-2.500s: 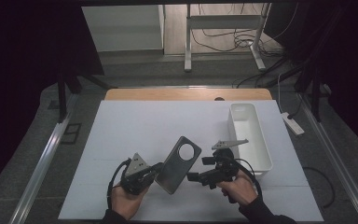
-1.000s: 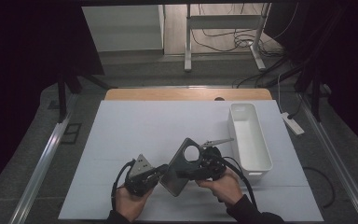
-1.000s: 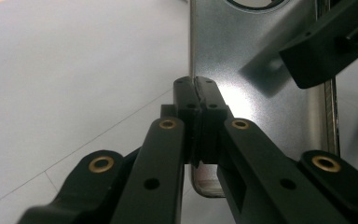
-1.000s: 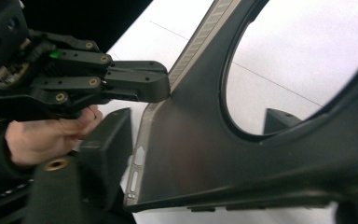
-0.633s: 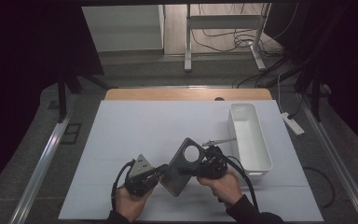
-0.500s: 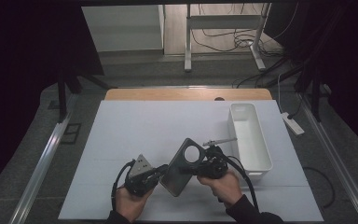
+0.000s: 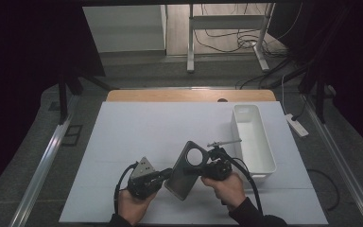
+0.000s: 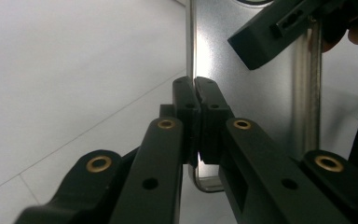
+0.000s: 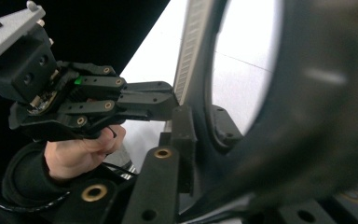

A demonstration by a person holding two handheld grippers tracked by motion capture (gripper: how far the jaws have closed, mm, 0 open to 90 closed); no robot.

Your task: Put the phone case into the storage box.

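The grey plate (image 7: pixel 185 170) is lifted off the surface (image 7: pixel 137 132), tilted, between both hands — left hand-held gripper (image 7: pixel 166 174) clamped on its edge, right hand-held gripper (image 7: pixel 199 168) gripping beside the round hole. Likely left: setting it somewhere, perhaps the bin (image 7: pixel 260 142).

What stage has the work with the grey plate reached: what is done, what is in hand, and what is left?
Done: the grey plate with its round hole is picked up and held tilted. In hand: the left tool is shut on its lower edge and the right tool clamps the rim by the hole. Left: probably setting it down, perhaps in the white bin, where a thin rod lies across the rim.
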